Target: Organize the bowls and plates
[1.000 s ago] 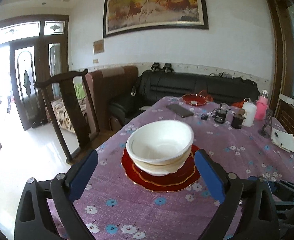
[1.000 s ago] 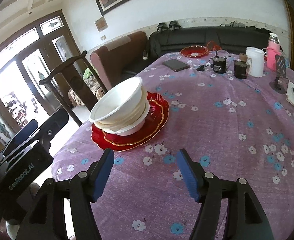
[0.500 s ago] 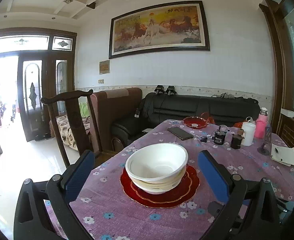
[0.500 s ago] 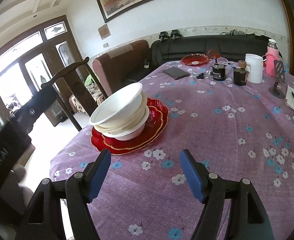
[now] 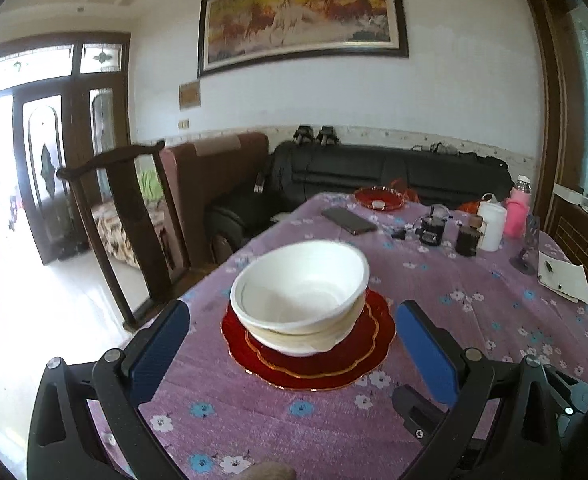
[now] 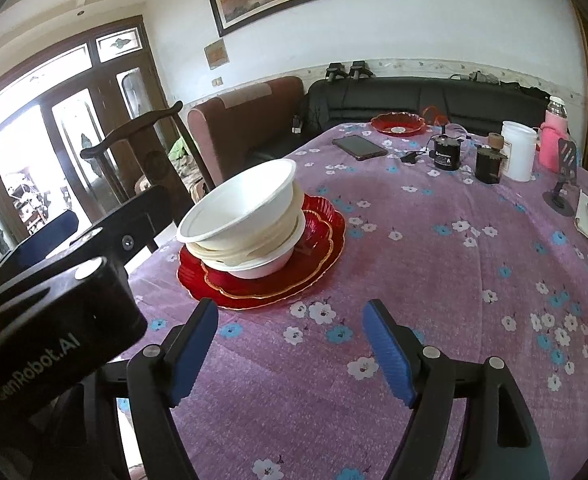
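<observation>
A stack of white bowls (image 5: 300,292) (image 6: 243,216) leans on stacked red plates with gold rims (image 5: 326,364) (image 6: 314,272) near the table's left edge. My left gripper (image 5: 291,336) is open wide just short of the stack, with nothing between its blue pads. My right gripper (image 6: 289,332) hovers over the cloth in front of the plates, its jaws opening and empty. The left gripper's black body (image 6: 53,300) shows at the left of the right wrist view. Another red plate (image 5: 380,198) (image 6: 398,124) sits at the table's far end.
The purple flowered tablecloth (image 6: 434,280) covers the table. At the far end are a phone (image 6: 360,147), dark jars (image 6: 446,154), a white cup (image 6: 517,156), a pink bottle (image 6: 554,140) and a phone stand (image 6: 562,184). A wooden chair (image 5: 133,216) stands left of the table.
The right gripper's jaws have spread wider. The left wrist view tipped up and came back down, ending a little farther from the bowls. The stack has not moved.
</observation>
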A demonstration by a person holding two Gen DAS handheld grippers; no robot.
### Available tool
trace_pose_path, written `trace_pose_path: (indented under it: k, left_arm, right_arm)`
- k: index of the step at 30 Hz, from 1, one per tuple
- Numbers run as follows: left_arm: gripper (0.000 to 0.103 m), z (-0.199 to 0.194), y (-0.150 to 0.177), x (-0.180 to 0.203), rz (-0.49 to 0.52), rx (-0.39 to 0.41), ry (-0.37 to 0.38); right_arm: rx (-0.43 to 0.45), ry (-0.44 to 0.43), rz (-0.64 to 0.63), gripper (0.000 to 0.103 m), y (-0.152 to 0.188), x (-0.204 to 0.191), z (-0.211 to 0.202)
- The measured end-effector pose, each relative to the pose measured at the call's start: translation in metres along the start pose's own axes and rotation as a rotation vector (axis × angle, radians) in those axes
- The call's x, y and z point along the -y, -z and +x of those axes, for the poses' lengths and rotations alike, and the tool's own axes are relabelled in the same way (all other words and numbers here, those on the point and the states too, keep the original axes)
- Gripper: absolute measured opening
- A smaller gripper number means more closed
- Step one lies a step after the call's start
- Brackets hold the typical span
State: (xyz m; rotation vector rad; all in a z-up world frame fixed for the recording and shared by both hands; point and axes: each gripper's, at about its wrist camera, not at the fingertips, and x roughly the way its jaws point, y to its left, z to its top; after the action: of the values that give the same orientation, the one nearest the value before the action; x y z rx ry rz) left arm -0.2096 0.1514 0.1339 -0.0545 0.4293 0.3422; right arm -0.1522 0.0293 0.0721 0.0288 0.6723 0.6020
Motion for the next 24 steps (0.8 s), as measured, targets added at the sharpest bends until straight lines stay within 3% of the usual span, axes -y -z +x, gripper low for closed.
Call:
trace_pose_path:
  k: [13,24]
  left_arm:
    - [0.103,0.034,0.007,-0.023,-0.075,-0.131,0.023]
    - [0.103,0.054,0.004,-0.037,-0.091,-0.178,0.037]
  right_arm:
    - [-0.051,0.015,-0.055,0.080,-0.005,-0.021,0.023]
    - [-0.096,0.034,-0.102,0.080,-0.014,-0.040,0.046]
